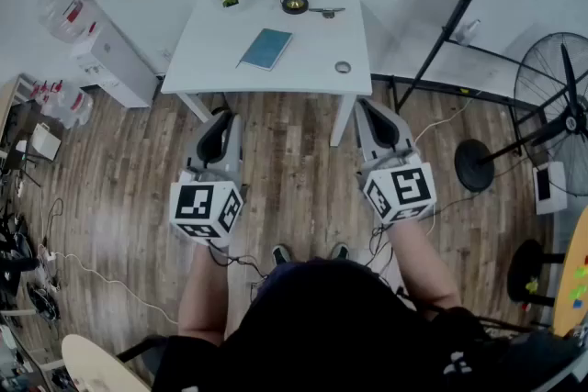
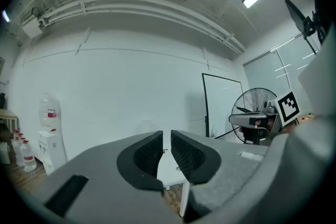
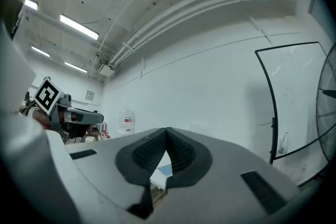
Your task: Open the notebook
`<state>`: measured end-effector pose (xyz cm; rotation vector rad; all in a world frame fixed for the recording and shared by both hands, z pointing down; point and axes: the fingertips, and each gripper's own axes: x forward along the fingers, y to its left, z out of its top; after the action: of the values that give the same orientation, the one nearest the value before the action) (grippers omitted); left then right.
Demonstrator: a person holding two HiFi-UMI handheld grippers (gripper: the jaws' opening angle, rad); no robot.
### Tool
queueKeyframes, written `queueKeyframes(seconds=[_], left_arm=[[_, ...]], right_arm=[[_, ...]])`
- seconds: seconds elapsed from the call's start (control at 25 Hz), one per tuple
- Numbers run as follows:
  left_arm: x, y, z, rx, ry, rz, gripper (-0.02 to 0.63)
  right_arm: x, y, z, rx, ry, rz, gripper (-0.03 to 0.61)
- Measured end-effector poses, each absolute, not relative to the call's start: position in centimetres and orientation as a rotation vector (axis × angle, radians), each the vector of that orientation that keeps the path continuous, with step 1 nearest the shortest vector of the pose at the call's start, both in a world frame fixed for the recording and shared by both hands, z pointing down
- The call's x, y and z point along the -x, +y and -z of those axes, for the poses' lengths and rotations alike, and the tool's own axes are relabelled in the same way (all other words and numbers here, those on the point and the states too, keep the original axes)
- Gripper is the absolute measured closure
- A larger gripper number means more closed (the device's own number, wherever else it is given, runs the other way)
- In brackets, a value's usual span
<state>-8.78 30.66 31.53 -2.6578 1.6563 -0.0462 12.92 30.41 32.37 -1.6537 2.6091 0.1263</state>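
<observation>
Closed notebook (image 1: 265, 49) on bench (image 1: 207, 60), upper centre; left hand-held gripper (image 1: 220, 117) barely parted, right hand-held gripper (image 1: 366, 108) closed, both empty, well short; best approach low, catching the cover's edge only.

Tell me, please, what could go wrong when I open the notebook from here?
The notebook lies flat and closed on the table; the right gripper, jaws together, might push it instead of catching the cover, so it may slide. The small ring near the table's edge could be knocked off. Cables on the floor may catch a foot.
</observation>
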Motion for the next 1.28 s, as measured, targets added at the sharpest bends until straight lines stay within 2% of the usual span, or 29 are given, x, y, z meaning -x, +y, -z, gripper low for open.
queueKeyframes(seconds=[0.36,0.64,0.68,0.76,0.84,0.92,1.28], left_arm=[[10.1,30.4,-32.2,2.659,1.668,0.038,0.568],[15.1,30.6,-32.8,2.653,1.678,-0.034,0.563],[16.0,30.6,-32.8,2.639,1.681,-0.054,0.521],[17.9,30.5,-33.3,2.626,1.685,-0.055,0.383],[19.7,30.3,-34.3,2.654,1.682,-0.029,0.345],[21.5,29.9,-35.3,2.692,1.675,-0.016,0.337],[23.4,26.8,-38.7,2.779,1.689,-0.016,0.341]], right_arm=[[-11.8,30.1,-33.1,1.662,2.611,-0.116,0.574],[-9.8,29.6,-34.3,1.731,2.516,-0.02,0.57],[-9.2,29.5,-34.4,1.743,2.514,-0.022,0.518],[-7.7,29.3,-34.8,1.752,2.511,-0.019,0.421],[-6.1,29.3,-35.1,1.773,2.505,-0.011,0.373],[-4.6,29.0,-35.1,1.792,2.5,-0.018,0.353],[-3.0,26.7,-37.1,1.861,2.524,0.014,0.37]])
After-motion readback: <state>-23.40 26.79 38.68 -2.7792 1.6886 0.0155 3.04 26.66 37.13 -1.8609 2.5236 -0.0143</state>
